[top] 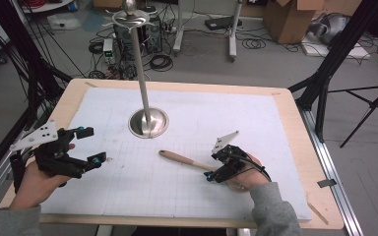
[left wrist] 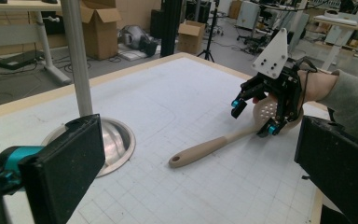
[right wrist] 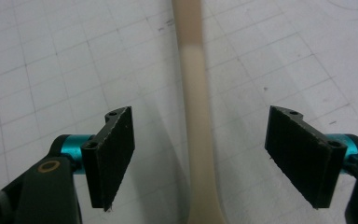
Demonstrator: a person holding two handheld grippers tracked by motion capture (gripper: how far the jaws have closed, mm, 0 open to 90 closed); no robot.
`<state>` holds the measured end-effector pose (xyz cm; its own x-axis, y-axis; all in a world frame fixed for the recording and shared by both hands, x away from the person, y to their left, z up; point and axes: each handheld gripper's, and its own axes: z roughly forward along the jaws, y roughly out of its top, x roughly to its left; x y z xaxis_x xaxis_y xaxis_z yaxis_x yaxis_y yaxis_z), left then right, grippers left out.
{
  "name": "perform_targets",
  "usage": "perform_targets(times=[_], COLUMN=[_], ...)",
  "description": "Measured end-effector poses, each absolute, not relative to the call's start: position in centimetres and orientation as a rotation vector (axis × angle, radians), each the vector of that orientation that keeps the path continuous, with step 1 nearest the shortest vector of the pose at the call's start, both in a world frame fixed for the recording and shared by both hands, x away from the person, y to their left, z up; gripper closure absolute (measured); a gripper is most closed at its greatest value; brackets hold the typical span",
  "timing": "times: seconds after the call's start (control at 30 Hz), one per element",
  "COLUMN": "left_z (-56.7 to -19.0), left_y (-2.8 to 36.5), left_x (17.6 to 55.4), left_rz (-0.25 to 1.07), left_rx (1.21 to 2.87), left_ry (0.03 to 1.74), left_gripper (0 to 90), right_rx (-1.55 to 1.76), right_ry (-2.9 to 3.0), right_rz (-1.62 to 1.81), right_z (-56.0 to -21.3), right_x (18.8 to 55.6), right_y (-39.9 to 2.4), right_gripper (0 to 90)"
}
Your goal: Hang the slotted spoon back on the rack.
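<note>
A beige slotted spoon (top: 182, 160) lies flat on the white gridded mat (top: 187, 196), handle end toward the stand. My right gripper (top: 216, 169) points down over the spoon's neck, open, one jaw on each side of the handle. In the right gripper view the handle (right wrist: 193, 70) runs up between the pads (right wrist: 114, 154) with a gap on both sides. From the left gripper view I see the spoon (left wrist: 205, 149) with its perforated bowl under the right gripper (left wrist: 254, 116). My left gripper (top: 91, 146) hovers open at the mat's left, holding nothing (left wrist: 196, 163).
A metal stand (top: 148, 123) with a tall pole and hooks on top rises from a round base at the mat's far middle; its base (left wrist: 116, 140) is near the left jaw. The wooden table edge (top: 295, 118) frames the mat. Cables, boxes and tripods lie on the floor beyond.
</note>
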<state>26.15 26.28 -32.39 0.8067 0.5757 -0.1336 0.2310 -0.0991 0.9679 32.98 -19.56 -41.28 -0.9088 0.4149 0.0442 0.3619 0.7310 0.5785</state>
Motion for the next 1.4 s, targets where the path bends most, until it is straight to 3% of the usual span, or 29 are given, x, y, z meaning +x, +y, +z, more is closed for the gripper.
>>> perform_targets(times=[0.2,0.7,0.97,1.1,1.2,1.4], left_z=[-32.57,-32.70,-32.75,-32.81,-32.88,-32.88], left_y=[26.34,26.29,26.36,26.43,26.46,26.48], left_x=[26.21,26.24,26.23,26.25,26.29,26.28], left_rz=[0.323,0.320,0.315,0.315,0.316,0.314], left_rx=[1.680,1.687,1.684,1.686,1.688,1.688], left_ry=[0.650,0.649,0.651,0.655,0.654,0.656], left_gripper=[2.0,2.0,2.0,2.0,2.0,2.0], right_rx=[0.615,0.621,0.629,0.623,0.599,0.561], right_ry=[2.870,2.902,2.892,2.897,2.909,2.900], right_rz=[0.865,0.784,0.755,0.748,0.742,0.732], right_z=[-41.60,-41.99,-41.97,-41.89,-41.81,-41.79], right_x=[33.02,33.24,33.18,33.05,32.94,32.83], right_y=[-19.53,-19.36,-19.39,-19.37,-19.30,-19.25], right_gripper=[26.2,50.3,58.9,65.8,75.7,77.3])
